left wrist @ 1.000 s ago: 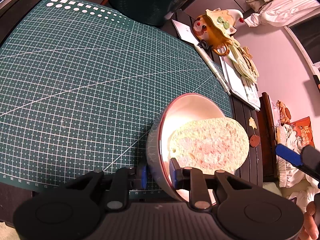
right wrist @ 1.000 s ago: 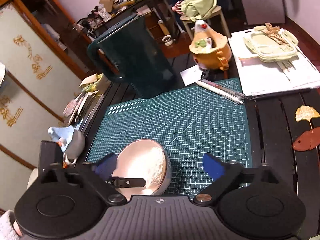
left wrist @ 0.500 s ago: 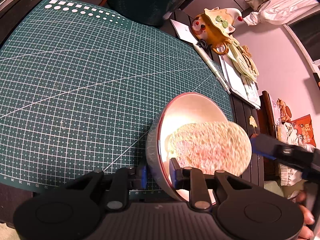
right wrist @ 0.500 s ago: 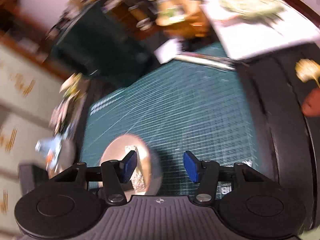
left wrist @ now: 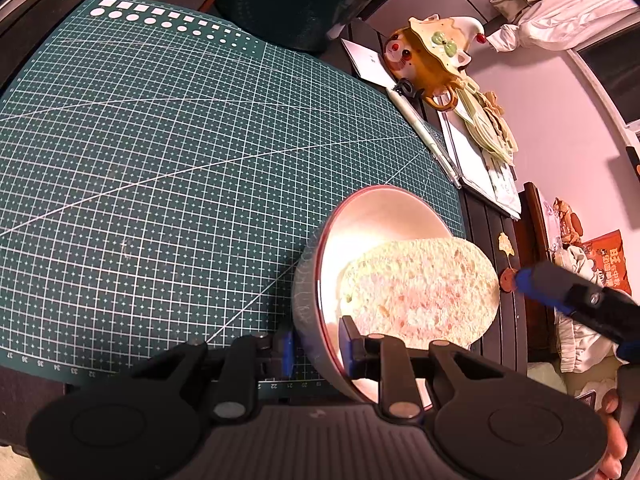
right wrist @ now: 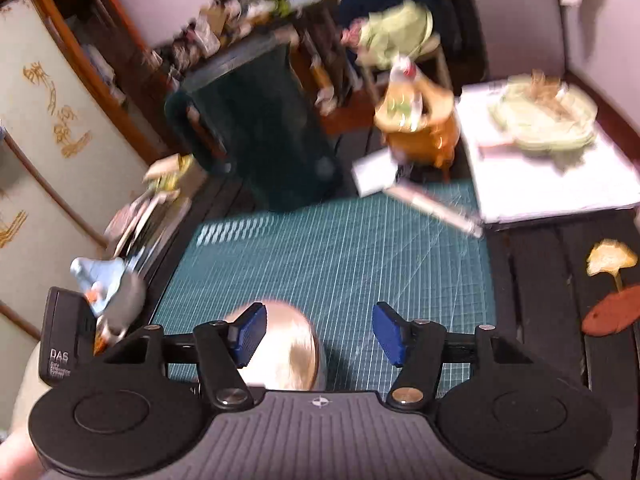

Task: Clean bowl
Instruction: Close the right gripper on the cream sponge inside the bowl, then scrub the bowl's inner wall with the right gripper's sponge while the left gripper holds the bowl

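Note:
A pale bowl (left wrist: 384,216) with a red rim is tilted on its side at the near right corner of the green cutting mat (left wrist: 160,160). My left gripper (left wrist: 316,346) is shut on its near rim, one pad inside and one outside. A cream oval sponge (left wrist: 420,292) leans inside the bowl. One blue-padded finger (left wrist: 560,292) of my right gripper reaches in from the right, just off the sponge's edge. In the blurred right wrist view the right gripper (right wrist: 320,332) has its jaws opening. The bowl (right wrist: 280,352) shows low between the pads, and neither pad presses on it.
A dark green pitcher (right wrist: 260,132) stands behind the mat. An orange ceramic figure (left wrist: 428,56), pens (left wrist: 432,136) and a stack of papers (right wrist: 540,172) lie at the mat's far right. A blue-grey bird figurine (right wrist: 112,288) sits left of the mat. Leaf-shaped pieces (right wrist: 608,308) lie on the dark table.
The right gripper's jaws came in from wide to about half. Its finger came up against the sponge's right edge, then eased slightly off. The left gripper and bowl stayed put.

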{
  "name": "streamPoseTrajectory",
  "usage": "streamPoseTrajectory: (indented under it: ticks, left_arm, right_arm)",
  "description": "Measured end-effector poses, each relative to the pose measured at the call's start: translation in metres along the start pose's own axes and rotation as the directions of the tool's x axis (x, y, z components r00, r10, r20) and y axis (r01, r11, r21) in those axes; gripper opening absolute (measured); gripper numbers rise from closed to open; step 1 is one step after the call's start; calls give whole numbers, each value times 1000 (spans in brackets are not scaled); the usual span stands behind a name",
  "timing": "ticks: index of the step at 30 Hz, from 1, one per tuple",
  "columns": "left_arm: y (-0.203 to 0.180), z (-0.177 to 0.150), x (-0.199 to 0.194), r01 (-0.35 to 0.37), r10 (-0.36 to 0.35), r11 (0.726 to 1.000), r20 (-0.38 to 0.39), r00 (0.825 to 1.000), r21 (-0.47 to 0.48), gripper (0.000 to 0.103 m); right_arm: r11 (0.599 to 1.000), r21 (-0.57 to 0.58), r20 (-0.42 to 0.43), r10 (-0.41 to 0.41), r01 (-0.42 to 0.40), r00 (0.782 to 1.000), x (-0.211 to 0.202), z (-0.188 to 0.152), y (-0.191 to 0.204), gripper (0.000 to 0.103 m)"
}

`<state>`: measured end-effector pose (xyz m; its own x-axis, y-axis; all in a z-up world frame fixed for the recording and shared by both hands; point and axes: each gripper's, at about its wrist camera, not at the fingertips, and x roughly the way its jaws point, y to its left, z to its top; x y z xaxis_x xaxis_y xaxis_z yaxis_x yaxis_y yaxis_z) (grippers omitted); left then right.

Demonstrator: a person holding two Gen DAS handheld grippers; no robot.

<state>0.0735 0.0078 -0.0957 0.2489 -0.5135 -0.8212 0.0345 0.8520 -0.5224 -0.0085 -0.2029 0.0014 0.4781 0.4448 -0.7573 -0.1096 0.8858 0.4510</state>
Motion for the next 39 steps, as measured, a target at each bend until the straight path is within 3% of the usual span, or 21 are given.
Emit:
streamPoseTrajectory:
  ticks: [1,3,7,9,13,17,21,25,30,34,39]
  left_arm:
    - [1,0,1,-1,1,1000,0,1000,1,22]
    - [0,1,3,-1,1,1000,1,1000,1,22]
    - [3,0,3,-1,1,1000,2,1000,2,22]
    - [3,0,4,0,0,1000,2,1000,1,22]
    - [4,1,5,-2,2,1000,4,1000,1,22]
    - [10,-2,0,0,0,1000,3,1000,-3,22]
    - [10,-3,0,0,0,1000,3,1000,-5,22]
    - [11,-1,0,0,0,1000,1,1000,-5,22]
    - [13,0,-2,6,-6,1000,1,1000,-13,22]
    - [14,-1,-4,5,-5,1000,1,1000,-13,22]
    - [12,0,-3,4,-4,1000,1,1000,-11,22]
  right_arm:
    - [997,58,-50,46,-43,998,8,-1,-8,58]
    - [995,87,-67,57,-51,996,13,-2,-11,51]
    - [999,37,-76,2,1,997,16,-4,1,34]
    - [1000,11,-80,14,-14,997,16,-3,9,23]
    - [998,-14,-128,58,-61,990,29,-5,21,14]
    - [995,-88,-109,30,-40,994,31,-9,40,14]
    - [982,-183,-76,-70,55,995,41,-17,59,14]
    - [979,-194,-76,-73,57,994,49,-20,62,14]
    - [965,-230,-40,-136,124,990,46,-21,69,13]
    - [969,-232,-52,-94,80,994,34,-20,76,13]
    - [952,-278,-66,-152,128,986,41,-24,82,13]
